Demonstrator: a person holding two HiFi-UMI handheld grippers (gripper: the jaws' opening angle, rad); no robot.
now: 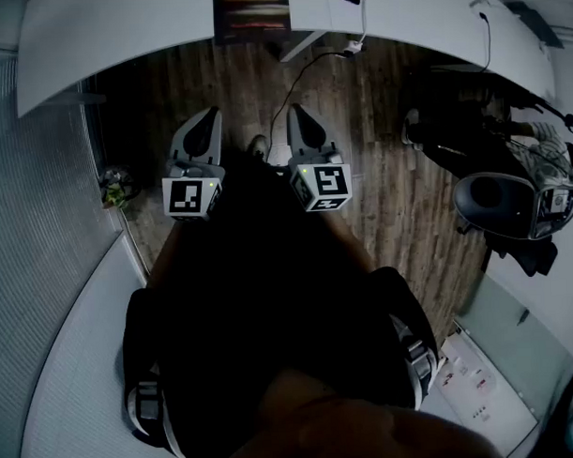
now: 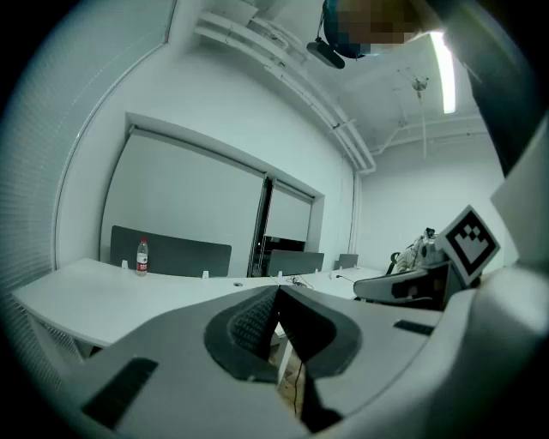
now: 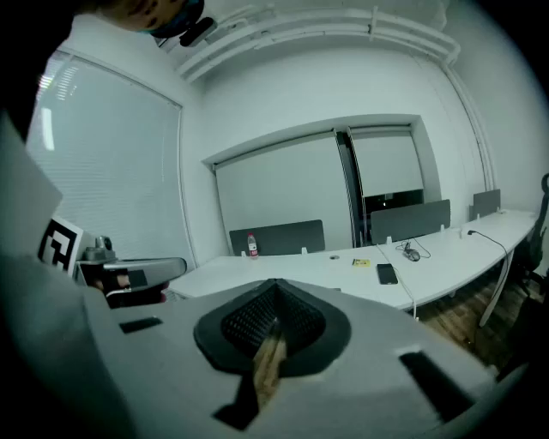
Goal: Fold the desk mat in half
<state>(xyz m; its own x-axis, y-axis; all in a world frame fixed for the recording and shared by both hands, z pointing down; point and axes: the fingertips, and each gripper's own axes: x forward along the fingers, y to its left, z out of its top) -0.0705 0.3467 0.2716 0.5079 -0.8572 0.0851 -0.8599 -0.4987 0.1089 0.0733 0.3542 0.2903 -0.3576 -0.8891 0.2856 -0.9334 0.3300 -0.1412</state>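
**Head view: task not started, no mat in reach**

Head view has me standing over wood floor (image 1: 376, 117), both tools held out low in front of me. Left hand-held gripper (image 1: 206, 118) has its jaws pressed together, nothing between them. Right hand-held gripper (image 1: 299, 115) is the same, together and empty. Both gripper views look out across the room, not down at any work.

Progress: none, as far as I can judge. No mat is folded, lifted or held. I can't pick out the mat for sure in any view. A dark rectangle (image 1: 251, 15) lies on the white tabletop (image 1: 120, 32) ahead, too blurred to call.

Left to do: find the mat, reach it, grip an edge, fold it over.

Around:
- bottle (image 2: 141, 255) and phone (image 3: 387, 273) on tabletops farther off
- cable (image 1: 309, 68) hanging off the tabletop to the floor
- chair (image 1: 497, 202) to my right, clear of my path, though the cable may snag
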